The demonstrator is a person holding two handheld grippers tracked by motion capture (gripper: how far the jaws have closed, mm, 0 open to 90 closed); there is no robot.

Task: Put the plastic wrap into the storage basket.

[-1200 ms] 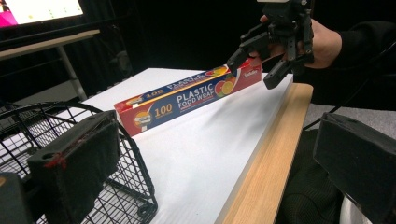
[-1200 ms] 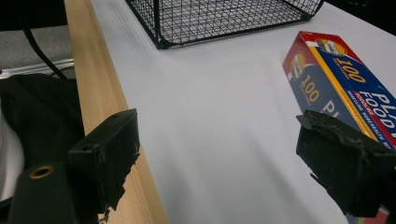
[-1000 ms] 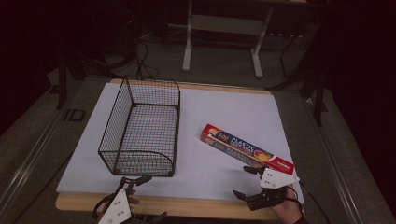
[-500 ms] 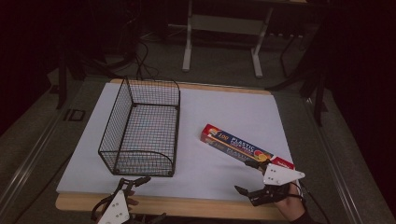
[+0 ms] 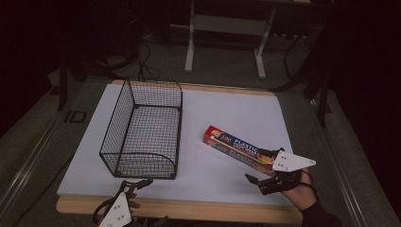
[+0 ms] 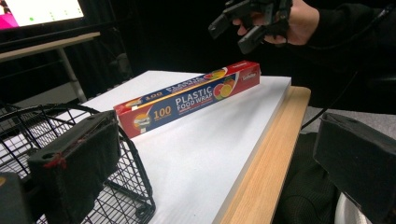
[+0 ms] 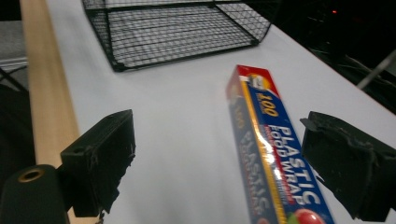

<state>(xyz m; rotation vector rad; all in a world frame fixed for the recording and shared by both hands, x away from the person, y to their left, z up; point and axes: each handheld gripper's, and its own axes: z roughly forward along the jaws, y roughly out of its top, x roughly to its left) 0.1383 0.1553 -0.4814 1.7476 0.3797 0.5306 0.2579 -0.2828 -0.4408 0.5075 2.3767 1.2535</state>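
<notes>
A long red and blue plastic food wrap box lies flat and slanted on the white table top, right of centre. My right gripper is open at the box's near end. In the right gripper view the box runs up between the wide-apart jaws of my right gripper, closer to the right-hand one. My left gripper is open at the table's front edge, just before the wire basket, with nothing between the jaws. The left gripper view shows the box and the right gripper beyond it.
The black wire basket stands empty left of centre, its long side running away from me. A wooden strip borders the table's front edge. Bare white surface lies behind the box. Desk legs and cables sit on the dark floor beyond.
My right gripper has edged forward over the box's near end and stayed open. The left gripper has hardly moved. Box and basket are where they were.
</notes>
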